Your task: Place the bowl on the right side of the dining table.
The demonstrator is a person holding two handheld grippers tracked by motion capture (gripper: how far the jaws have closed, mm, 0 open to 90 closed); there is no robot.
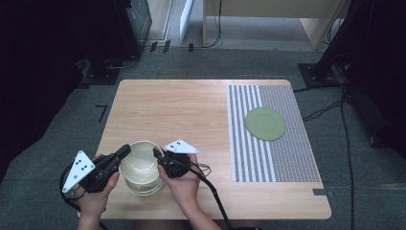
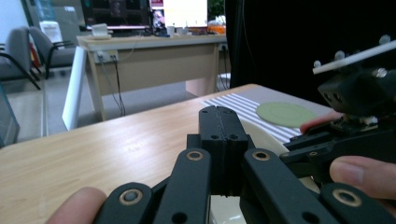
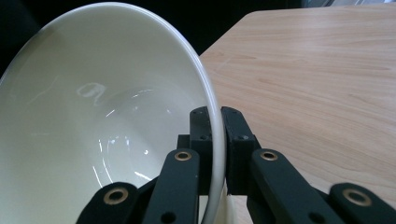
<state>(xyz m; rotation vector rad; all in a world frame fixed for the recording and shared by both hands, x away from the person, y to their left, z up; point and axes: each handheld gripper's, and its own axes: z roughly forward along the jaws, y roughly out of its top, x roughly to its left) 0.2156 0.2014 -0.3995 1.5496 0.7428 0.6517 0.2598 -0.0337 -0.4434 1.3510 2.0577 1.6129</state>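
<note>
- Cream-white ceramic, glossy and smooth: the bowl (image 1: 141, 166) sits near the front edge of the wooden table (image 1: 182, 110), toward its front-left corner, and it looks to be the upper one of a stack, with a second rim showing just below it in the high view.
- The right gripper (image 3: 214, 122) has its jaws pinched onto the bowl's thin rim, one pad inside and one outside. On glazed ceramic that is a small hold; if the bowl is lifted by this rim alone, it could pivot between the pads and slip out.
- The left gripper (image 1: 125, 150) meets the opposite side of the rim with its jaws pressed together. In the left gripper view no rim shows between the pads, so I cannot tell that it holds the bowl at all. If it does not, all the weight falls to the right side.
- If the bowls are nested tightly, the lower one may rise with the upper and then drop back onto the table.
- The stack stands close to the front edge; a sideways tug could drag it off toward the person.
- The green plate (image 1: 265, 123) lies on the striped mat (image 1: 282, 158) at the right side of the table, well apart, so a carry there is long for such a grip.
</note>
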